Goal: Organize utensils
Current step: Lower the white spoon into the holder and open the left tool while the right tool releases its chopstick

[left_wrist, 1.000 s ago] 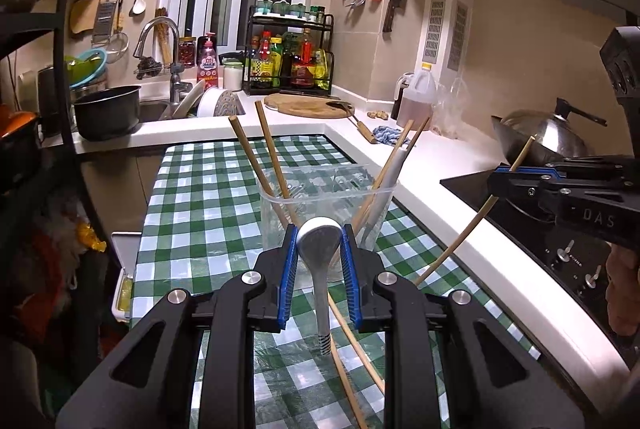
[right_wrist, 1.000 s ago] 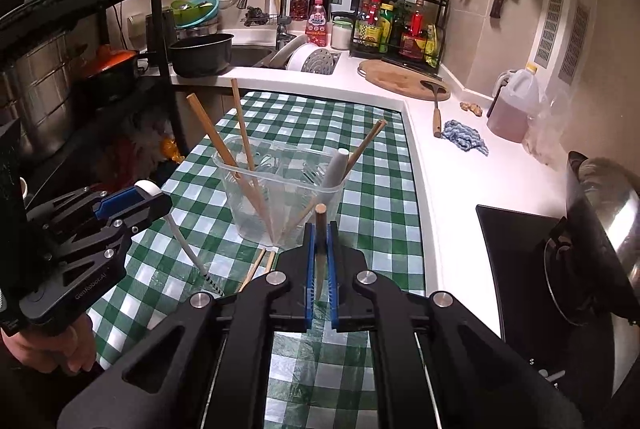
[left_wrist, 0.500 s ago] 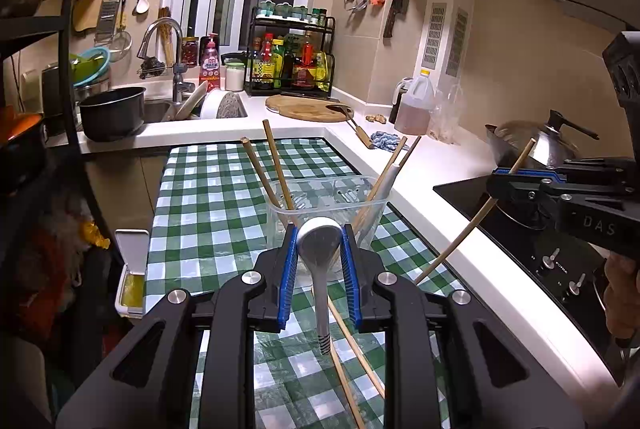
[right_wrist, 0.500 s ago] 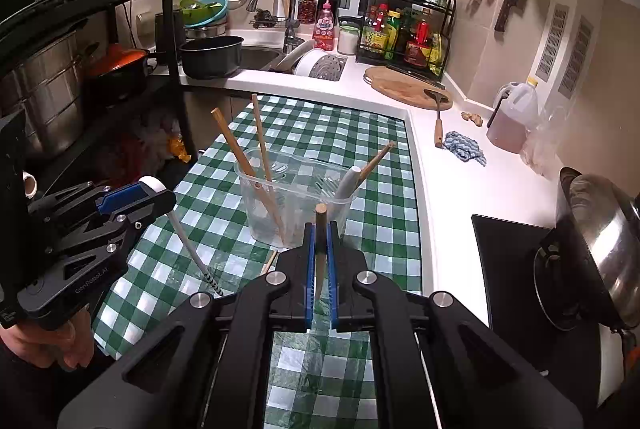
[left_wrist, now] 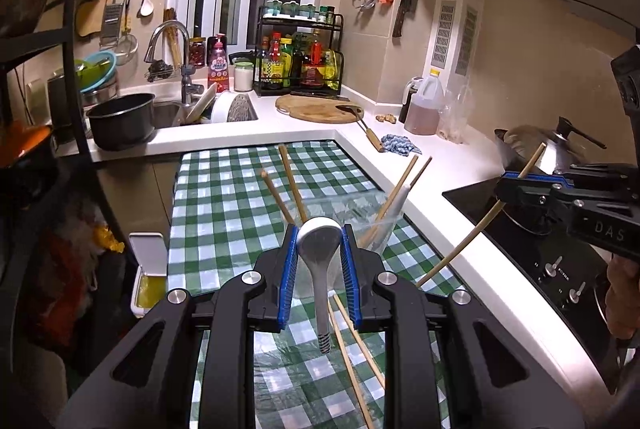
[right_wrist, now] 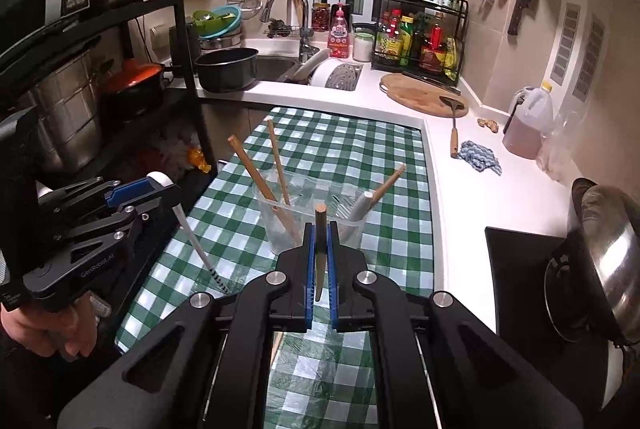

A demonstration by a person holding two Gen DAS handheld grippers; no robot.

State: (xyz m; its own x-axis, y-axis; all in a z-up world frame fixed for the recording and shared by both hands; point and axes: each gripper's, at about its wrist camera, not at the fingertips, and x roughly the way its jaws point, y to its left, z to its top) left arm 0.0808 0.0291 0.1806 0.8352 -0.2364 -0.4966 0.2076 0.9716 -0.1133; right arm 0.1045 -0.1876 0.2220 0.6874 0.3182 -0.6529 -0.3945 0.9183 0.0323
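Observation:
My left gripper (left_wrist: 319, 229) is shut on the bowl of a white spoon (left_wrist: 320, 253), whose striped handle hangs down above the green checked tablecloth (left_wrist: 224, 213). Just beyond it stands a clear plastic container (left_wrist: 384, 217) holding several chopsticks and a white handle. My right gripper (right_wrist: 320, 229) is shut on a wooden chopstick (right_wrist: 319, 257), held nearly upright in front of the container (right_wrist: 276, 229). In the right wrist view the left gripper (right_wrist: 160, 185) hangs at the left with the spoon (right_wrist: 196, 241). Two loose chopsticks (left_wrist: 352, 345) lie on the cloth.
A white counter (right_wrist: 464, 189) borders the cloth on the right, with a black hob (right_wrist: 516, 261) and a steel wok (right_wrist: 608, 261). A sink and black pot (right_wrist: 228, 69) stand at the back, a cutting board (right_wrist: 420, 95) in the corner. A dark metal rack (right_wrist: 80, 109) rises at the left.
Both grippers have risen with the spoon and the chopstick still held. The container now sits lower and smaller in both views.

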